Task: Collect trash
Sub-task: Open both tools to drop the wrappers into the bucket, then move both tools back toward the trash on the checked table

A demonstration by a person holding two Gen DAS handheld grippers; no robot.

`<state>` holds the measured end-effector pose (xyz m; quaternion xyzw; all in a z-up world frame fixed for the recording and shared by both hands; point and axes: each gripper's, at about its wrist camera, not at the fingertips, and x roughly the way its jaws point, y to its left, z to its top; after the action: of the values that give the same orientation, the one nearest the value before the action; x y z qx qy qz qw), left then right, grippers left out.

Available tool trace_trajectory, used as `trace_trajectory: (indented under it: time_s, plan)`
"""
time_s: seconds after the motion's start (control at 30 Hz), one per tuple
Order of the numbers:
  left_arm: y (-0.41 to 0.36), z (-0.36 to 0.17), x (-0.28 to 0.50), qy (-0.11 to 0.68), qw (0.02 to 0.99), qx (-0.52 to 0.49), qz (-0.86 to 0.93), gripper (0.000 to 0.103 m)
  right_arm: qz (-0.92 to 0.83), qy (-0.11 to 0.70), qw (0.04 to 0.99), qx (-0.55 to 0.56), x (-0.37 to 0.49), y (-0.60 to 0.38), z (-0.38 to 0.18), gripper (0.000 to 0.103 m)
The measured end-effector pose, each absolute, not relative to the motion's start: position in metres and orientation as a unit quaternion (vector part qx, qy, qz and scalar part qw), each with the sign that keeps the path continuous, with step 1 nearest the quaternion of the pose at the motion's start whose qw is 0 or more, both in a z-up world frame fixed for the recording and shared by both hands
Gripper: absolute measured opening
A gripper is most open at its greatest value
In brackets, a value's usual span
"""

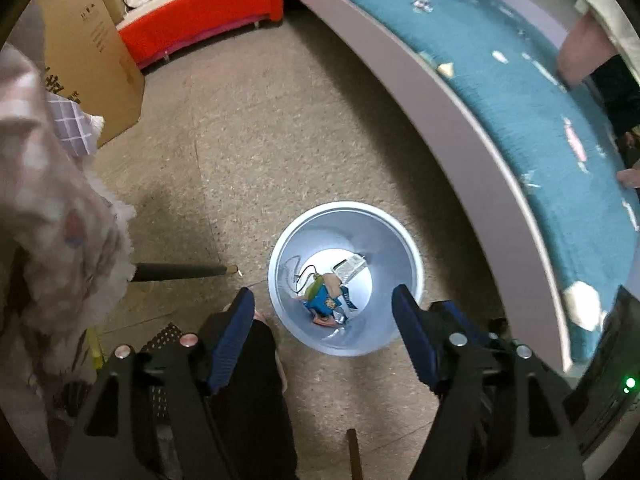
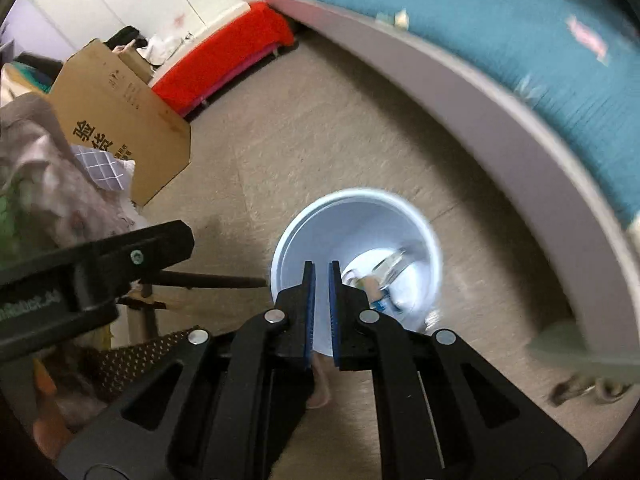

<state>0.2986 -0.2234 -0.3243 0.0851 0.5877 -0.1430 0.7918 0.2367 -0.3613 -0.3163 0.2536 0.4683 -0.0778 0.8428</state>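
A pale blue trash bin (image 1: 394, 248) stands on the floor beside the bed. At its bottom lie a blue wrapper (image 1: 325, 305), a white packet (image 1: 350, 268) and a thin dark wire. My left gripper (image 1: 322, 291) hangs above the bin's mouth, pointing steeply down, open, with nothing between its blue pads. In the right wrist view my right gripper (image 2: 321, 266) is shut above the same bin (image 2: 360, 220), with nothing showing between its pads. Small paper scraps (image 1: 446, 69) lie scattered on the teal bed cover (image 1: 520, 100); more scraps (image 2: 400, 18) show blurred in the right wrist view.
The lilac bed frame (image 1: 460, 120) curves along the right. A cardboard box (image 1: 92, 60) and a red-covered bench (image 1: 200, 12) stand at the far left. Fluffy pink fabric (image 1: 52, 220) crowds the left edge, with a black rod (image 1: 180, 272) below. A person's black-trousered leg (image 1: 248, 380) is beneath my left gripper.
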Motion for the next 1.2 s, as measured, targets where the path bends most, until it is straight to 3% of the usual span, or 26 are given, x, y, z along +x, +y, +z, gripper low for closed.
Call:
trace_trajectory:
  time_s: [0.07,0.1,0.2,0.47,1.2]
  plan:
    - [-0.226,-0.301,0.281,0.572,0.799,0.089,-0.162,0.07,-0.083,0.458,0.852,0.239,0.219,-0.361,-0.289,0.009]
    - [-0.227,-0.284,0.269,0.56,0.805,0.096,-0.172,0.07,-0.083,0.45,0.859,0.231,0.209,-0.359,-0.275,0.015]
    - [-0.226,-0.235,0.236,0.509,0.826,0.123,-0.209,0.07,-0.082,0.415,0.881,0.212,0.18,-0.35,-0.229,0.058]
    - [-0.155,-0.126,0.178,0.385,0.894,0.138,-0.185,0.081,-0.036,0.338,0.917,0.208,0.145,-0.29,-0.132,0.058]
    - [0.083,0.004,0.11,0.281,0.956,0.029,-0.083,0.086,0.083,0.257,0.956,0.117,0.139,-0.09,0.004,0.065]
